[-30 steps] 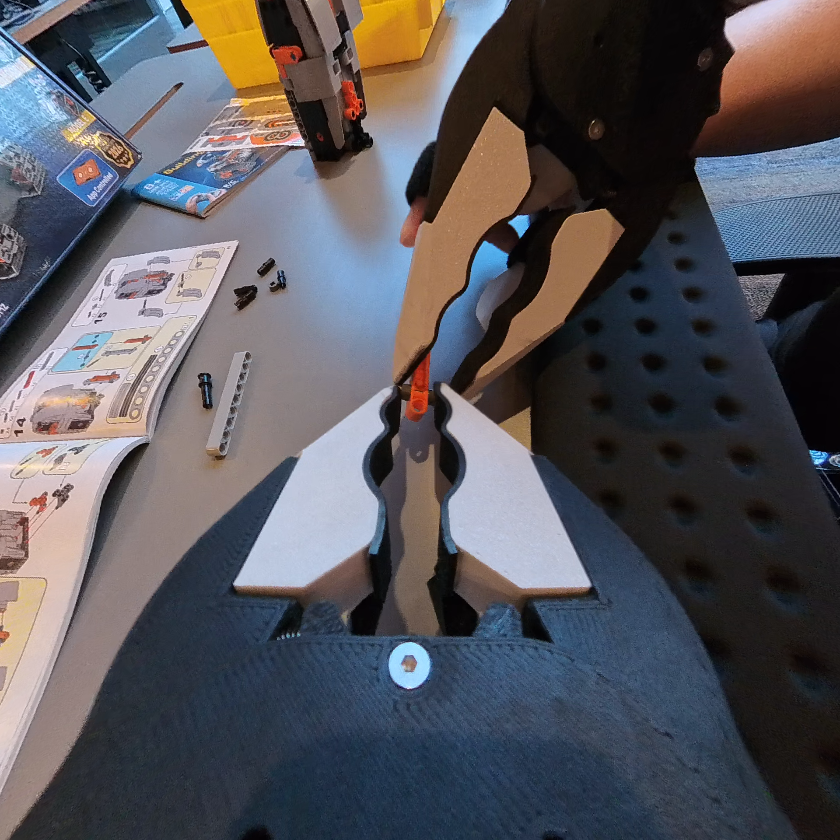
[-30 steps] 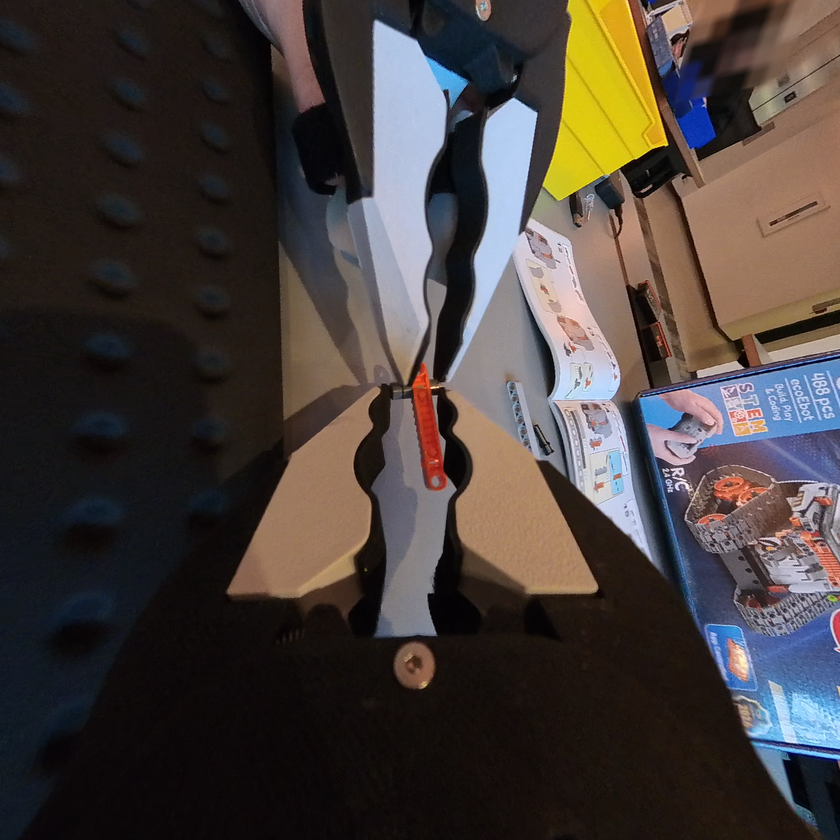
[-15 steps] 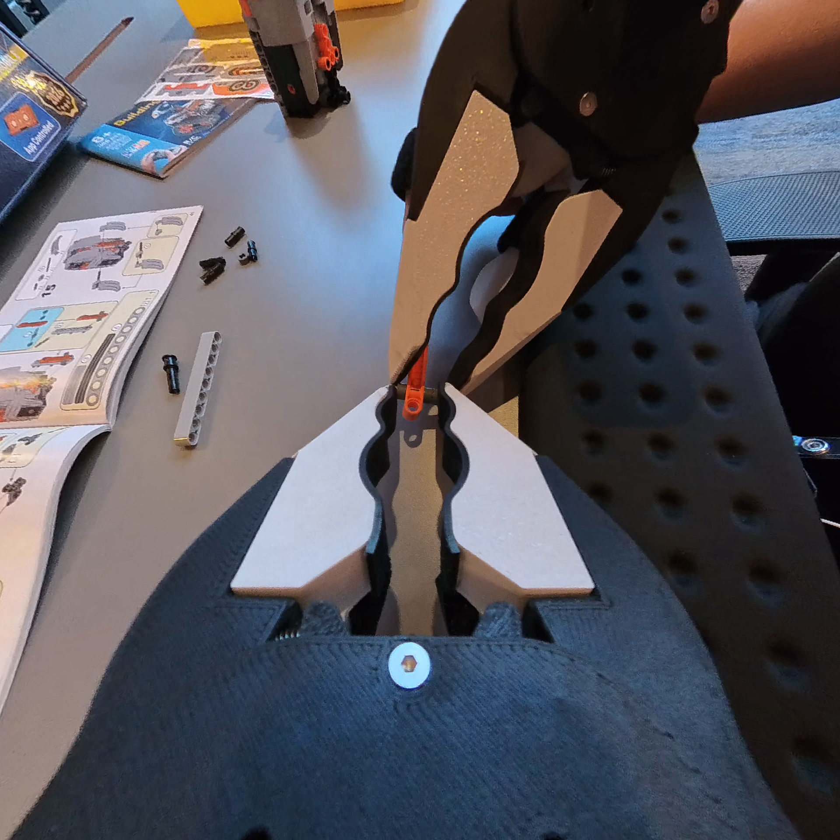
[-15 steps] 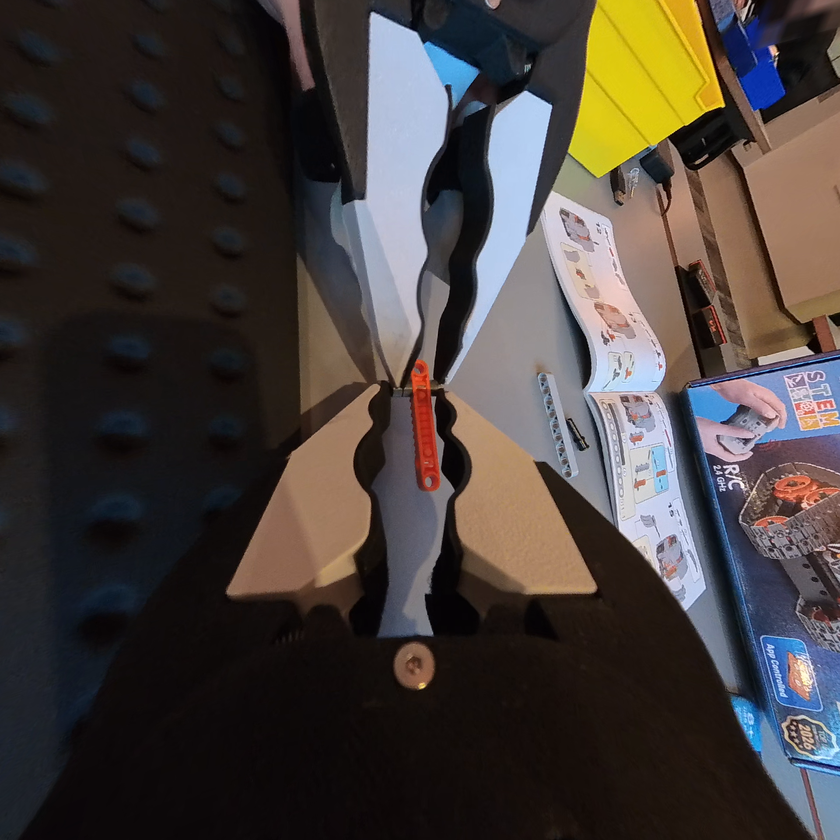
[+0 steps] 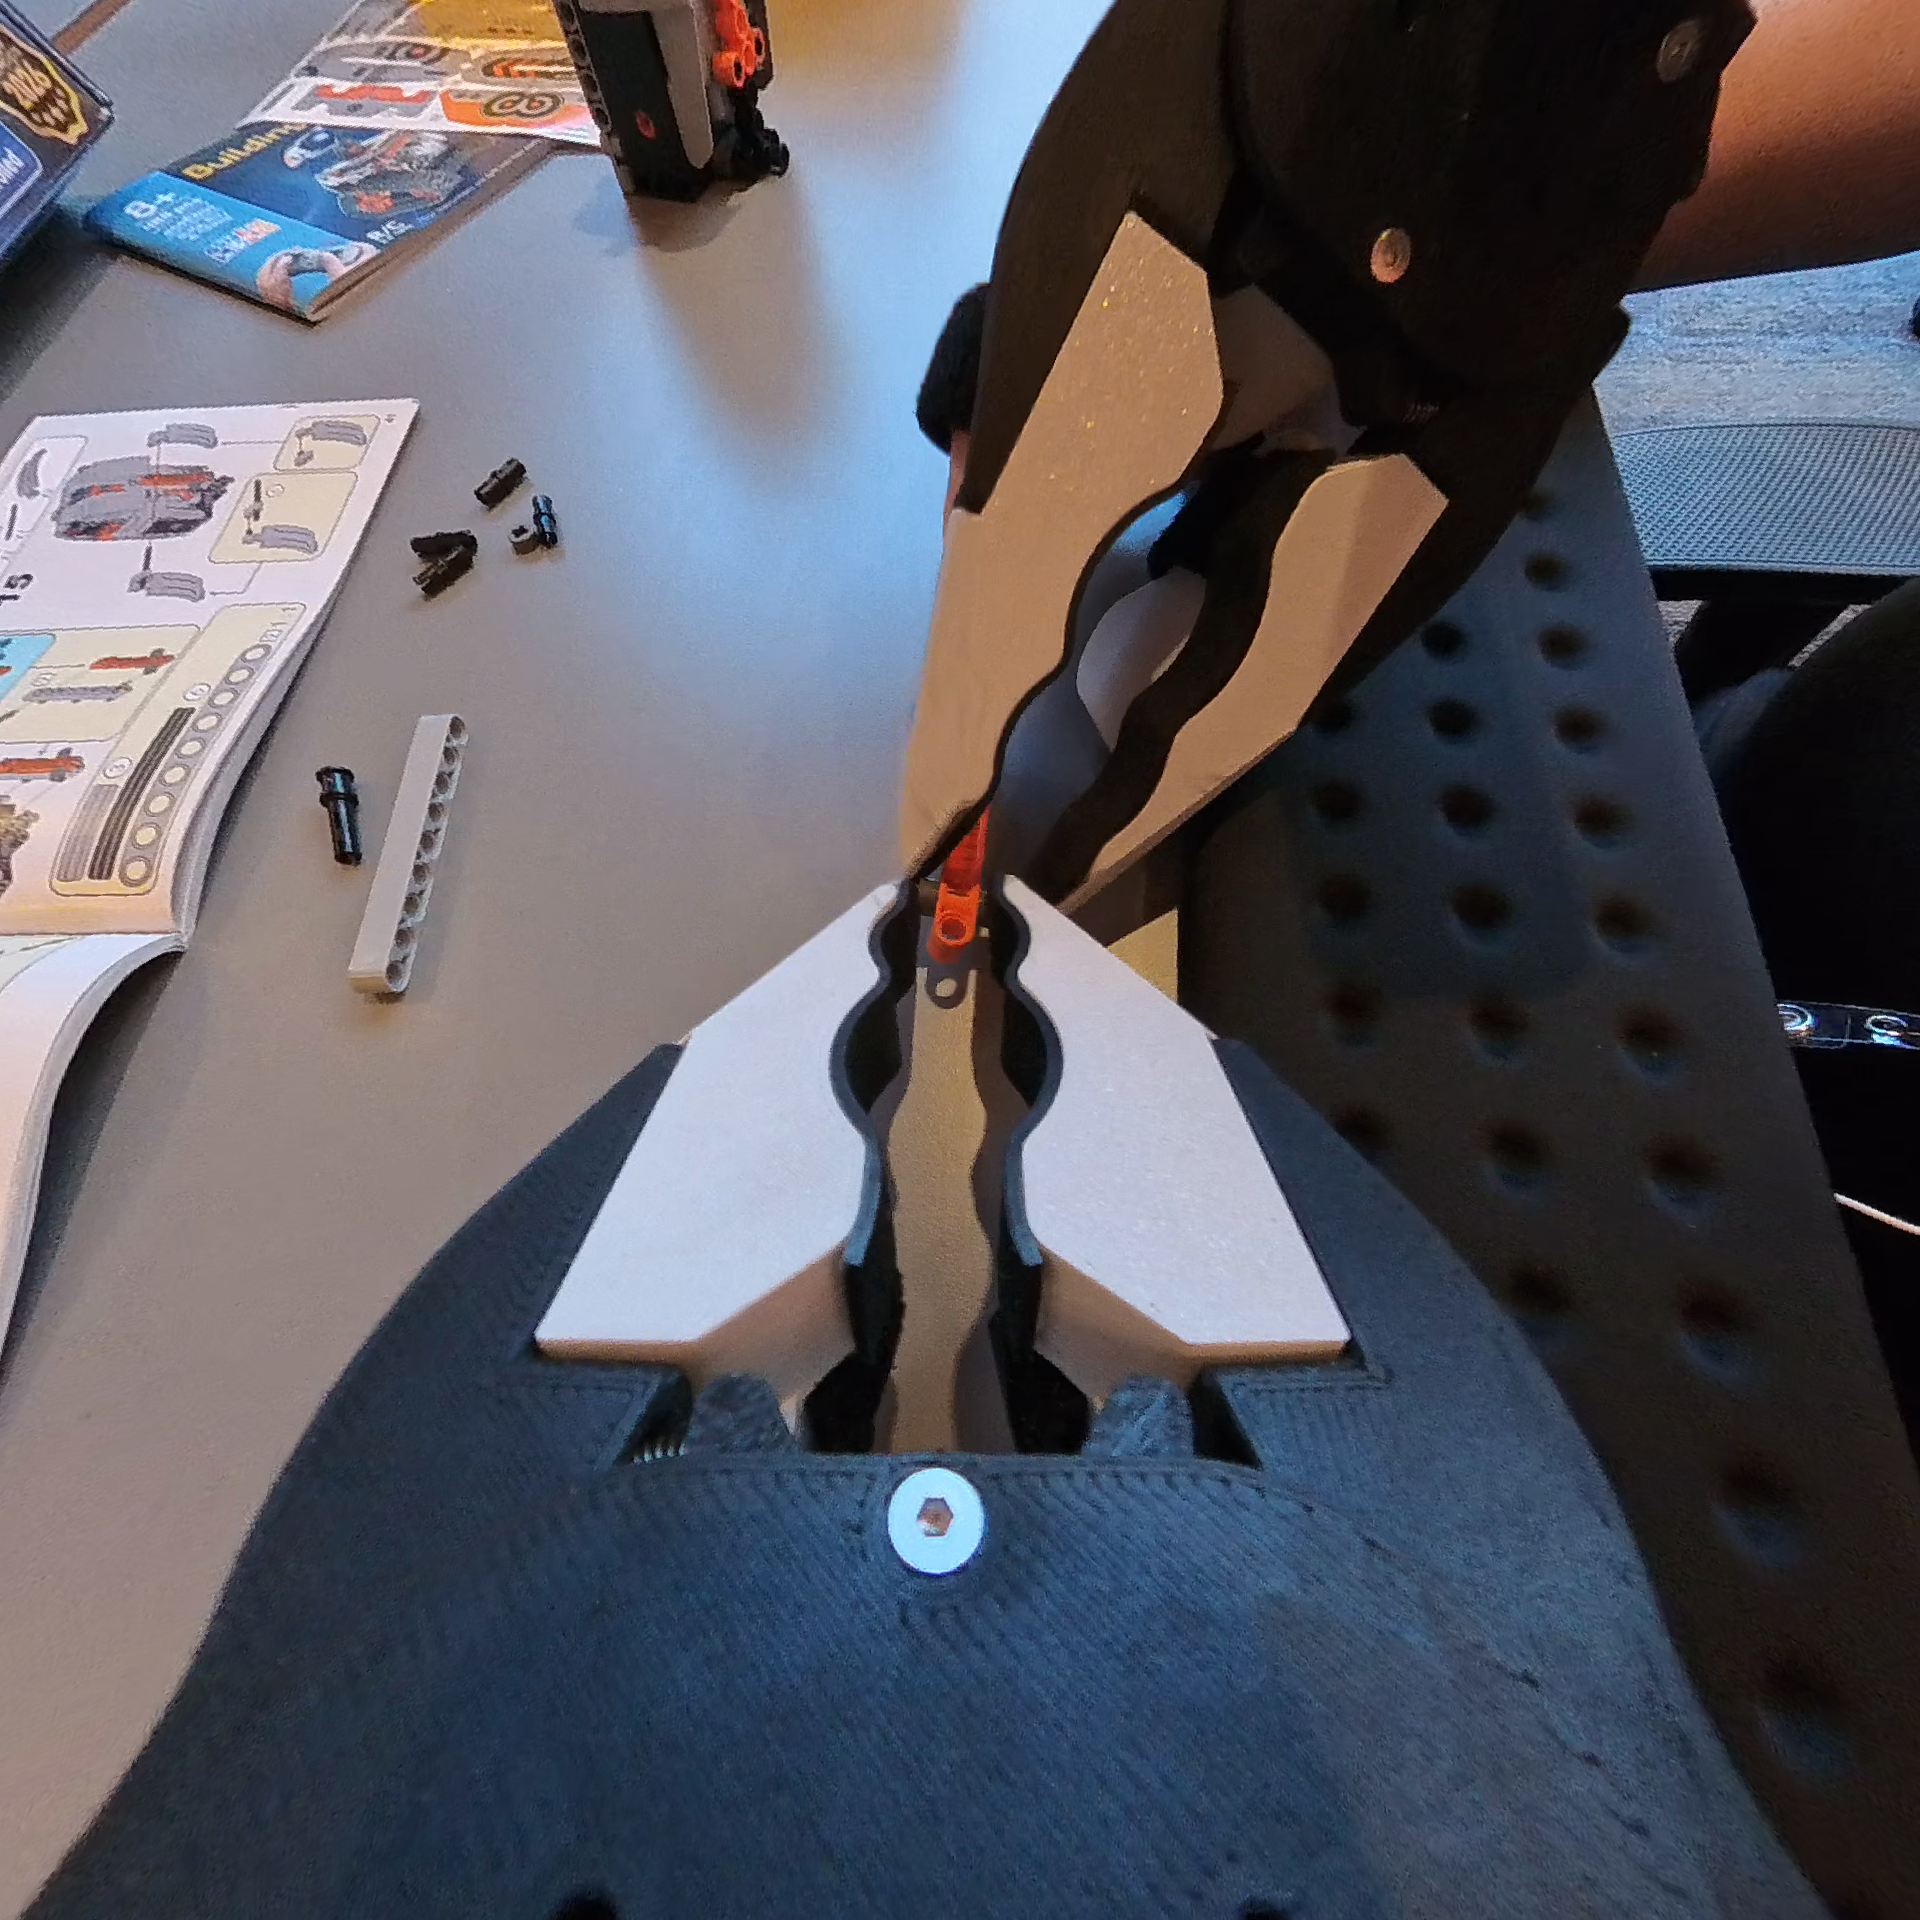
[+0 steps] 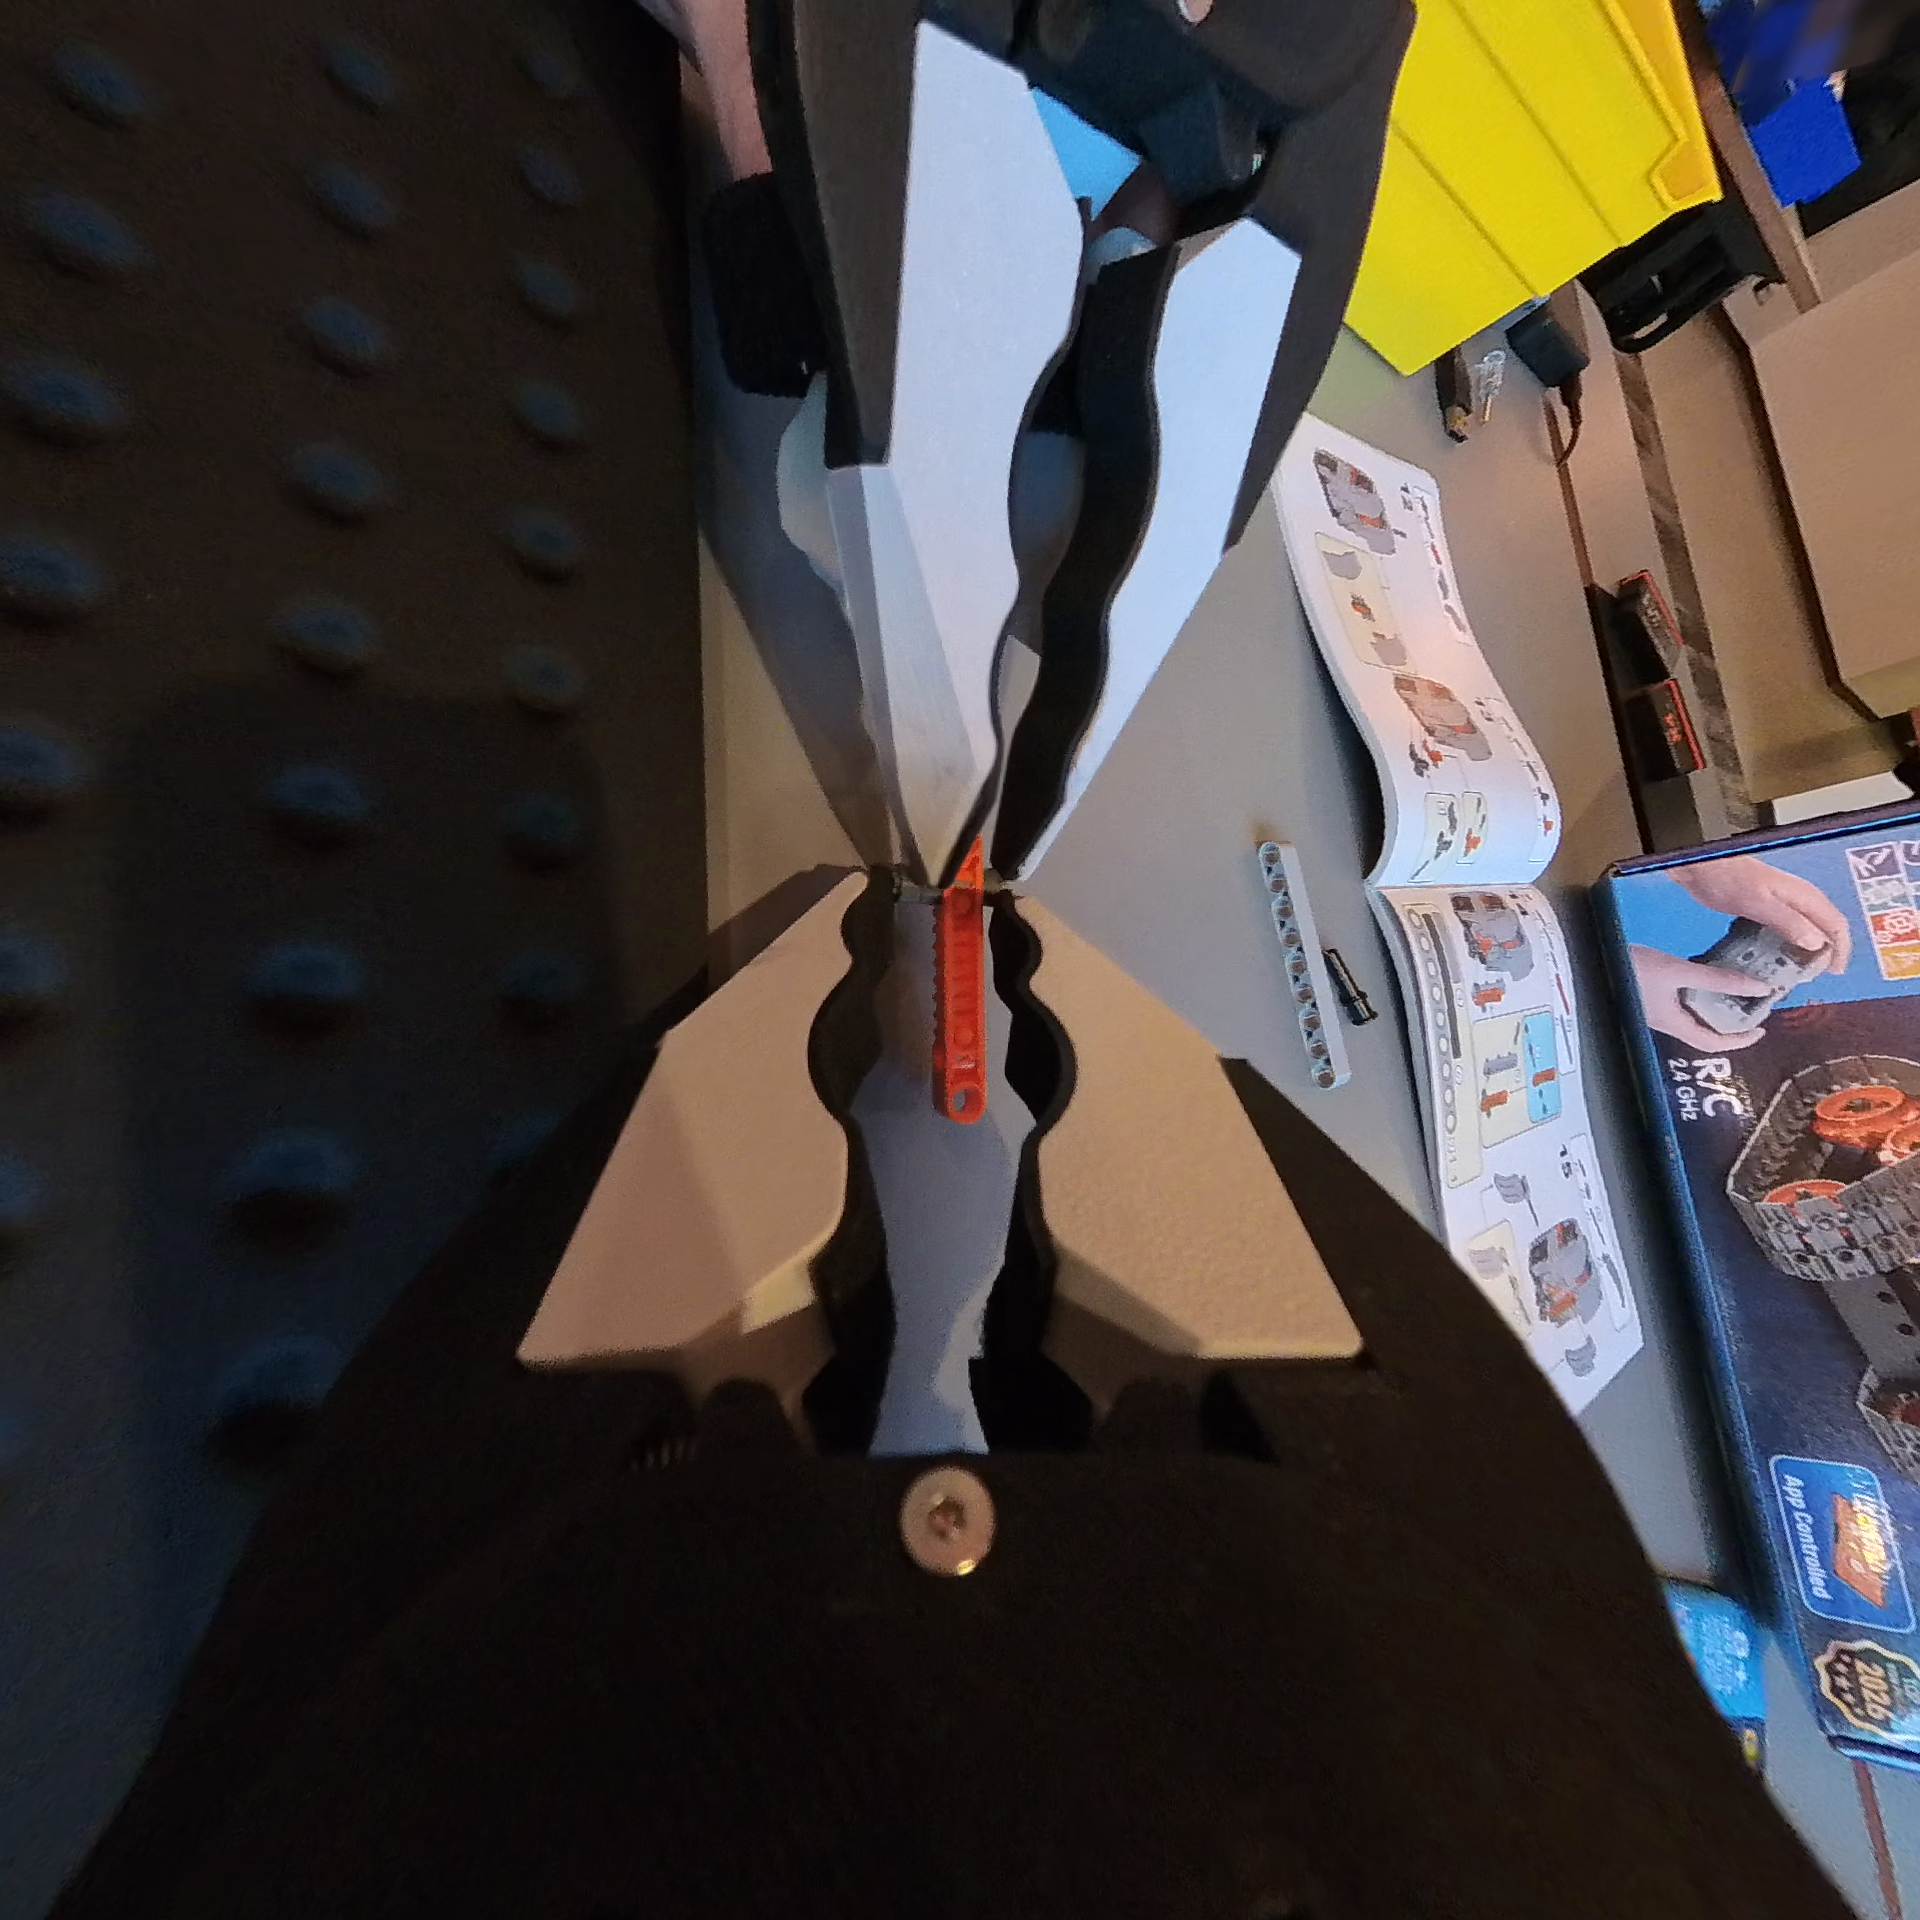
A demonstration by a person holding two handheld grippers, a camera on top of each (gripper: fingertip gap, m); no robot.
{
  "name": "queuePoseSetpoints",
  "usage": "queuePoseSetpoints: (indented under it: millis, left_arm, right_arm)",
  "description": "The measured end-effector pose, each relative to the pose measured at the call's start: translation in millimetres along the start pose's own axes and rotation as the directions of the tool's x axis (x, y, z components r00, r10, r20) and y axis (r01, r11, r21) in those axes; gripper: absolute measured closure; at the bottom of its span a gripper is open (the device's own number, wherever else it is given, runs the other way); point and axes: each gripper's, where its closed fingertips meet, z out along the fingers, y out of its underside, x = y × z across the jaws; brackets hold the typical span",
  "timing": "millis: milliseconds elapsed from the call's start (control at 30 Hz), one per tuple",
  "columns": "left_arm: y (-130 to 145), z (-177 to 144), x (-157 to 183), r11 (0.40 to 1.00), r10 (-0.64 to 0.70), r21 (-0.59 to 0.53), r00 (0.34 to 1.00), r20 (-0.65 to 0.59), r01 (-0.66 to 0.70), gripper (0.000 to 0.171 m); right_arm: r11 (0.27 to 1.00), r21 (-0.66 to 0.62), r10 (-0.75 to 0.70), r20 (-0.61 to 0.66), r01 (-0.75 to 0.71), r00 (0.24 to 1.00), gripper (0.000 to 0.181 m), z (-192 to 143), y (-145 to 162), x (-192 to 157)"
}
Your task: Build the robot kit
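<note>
The two grippers meet tip to tip above the grey table (image 5: 665, 436). The right gripper (image 6: 945, 891) is closed on a small grey pin, which passes through the orange beam's (image 6: 961, 1013) far end. The left gripper (image 5: 951, 883) seems clamped on that beam (tips crowded). A grey beam (image 5: 410, 852) and open booklet (image 5: 156, 665) lie left.

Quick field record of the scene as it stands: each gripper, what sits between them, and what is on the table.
left gripper: shut on small grey pin
right gripper: shut on orange beam
contact: gripper tips meet; pin at the beam's end hole
table: grey
loose parts: grey beam, black pin, small black connectors
paper: open instruction booklet
far side: partly built model, blue box, yellow bin
</note>
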Motion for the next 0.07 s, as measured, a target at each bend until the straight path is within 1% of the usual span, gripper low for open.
queuePoseSetpoints:
  millis: [33, 67]
  left_arm:
    - [0.5, 0.3, 0.2, 1.000, -0.008, -0.004, 1.000, -0.007, 0.008, 0.163]
    - [1.4, 0.7, 0.5, 1.000, -0.019, -0.011, 1.000, -0.016, 0.019, 0.163]
  right_arm:
    - [1.000, -0.001, 0.003, 0.005, -0.003, 1.000, 0.165, 0.3, 0.2, -0.5]
    - [1.000, -0.004, 0.006, 0.013, -0.006, 1.000, 0.165, 0.7, 0.7, -1.6]
